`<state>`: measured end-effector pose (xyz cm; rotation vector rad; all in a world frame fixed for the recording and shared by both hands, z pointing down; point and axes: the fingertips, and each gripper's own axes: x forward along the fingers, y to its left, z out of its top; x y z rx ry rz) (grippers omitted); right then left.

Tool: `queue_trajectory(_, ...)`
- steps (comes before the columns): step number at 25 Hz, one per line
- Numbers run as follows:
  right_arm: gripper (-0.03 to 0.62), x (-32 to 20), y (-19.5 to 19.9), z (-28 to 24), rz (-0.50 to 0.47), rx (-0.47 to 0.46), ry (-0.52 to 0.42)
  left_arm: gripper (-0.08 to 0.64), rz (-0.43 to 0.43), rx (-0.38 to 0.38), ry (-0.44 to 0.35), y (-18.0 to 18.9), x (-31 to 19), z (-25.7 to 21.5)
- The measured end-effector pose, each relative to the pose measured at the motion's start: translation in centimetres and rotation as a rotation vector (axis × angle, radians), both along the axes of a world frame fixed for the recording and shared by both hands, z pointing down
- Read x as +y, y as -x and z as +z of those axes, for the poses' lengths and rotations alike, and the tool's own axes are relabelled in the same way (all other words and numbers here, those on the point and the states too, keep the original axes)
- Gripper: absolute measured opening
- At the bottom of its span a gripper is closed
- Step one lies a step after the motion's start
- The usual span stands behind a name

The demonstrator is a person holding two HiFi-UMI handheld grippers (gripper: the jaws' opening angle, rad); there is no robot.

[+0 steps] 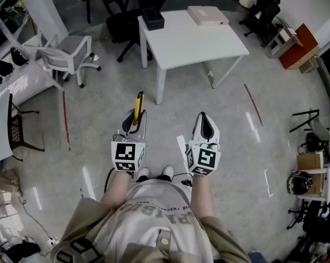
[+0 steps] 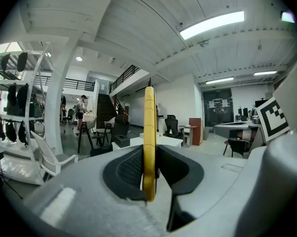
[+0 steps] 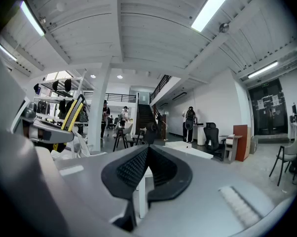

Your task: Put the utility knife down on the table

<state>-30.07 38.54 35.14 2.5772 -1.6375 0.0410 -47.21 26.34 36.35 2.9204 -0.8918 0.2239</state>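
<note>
My left gripper (image 1: 135,119) is shut on a yellow utility knife (image 1: 138,106), whose handle sticks forward past the jaws toward the white table (image 1: 170,45). In the left gripper view the utility knife (image 2: 149,142) stands upright as a thin yellow strip clamped between the two black pads, above the left gripper (image 2: 149,171). My right gripper (image 1: 204,126) is held beside it, shut with nothing in it; in the right gripper view the right gripper (image 3: 144,168) has its pads pressed together. The knife (image 3: 72,114) also shows at the left there. Both grippers hang over the floor, short of the table.
On the table sit a black box (image 1: 153,18) at the far left corner and a flat pinkish box (image 1: 207,15) at the back. A grey chair (image 1: 69,53) and a black office chair (image 1: 124,26) stand to the left. Red tape lines (image 1: 253,104) mark the concrete floor.
</note>
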Motion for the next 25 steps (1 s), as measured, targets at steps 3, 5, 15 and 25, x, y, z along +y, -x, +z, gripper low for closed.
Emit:
queue_trajectory(3, 0.000, 0.1, 0.0, -0.1, -0.007, 0.004, 0.006, 0.078, -0.001, 0.003, 0.000, -0.2, 0.2, -0.1)
queue_trajectory(5, 0.000, 0.3, 0.0, -0.1, -0.010, 0.006, 0.009, 0.078, -0.001, 0.003, 0.002, -0.3, 0.3, -0.1)
queue_trajectory(15, 0.000, 2.0, -2.1, 1.0, -0.031, 0.011, 0.051, 0.078, 0.004, -0.007, 0.014, -2.8, 2.1, 0.6)
queue_trajectory(25, 0.002, 4.4, -7.4, -0.8, -0.070, -0.141, -0.110, 0.078, -0.036, 0.003, -0.001, -6.3, 3.9, -0.5)
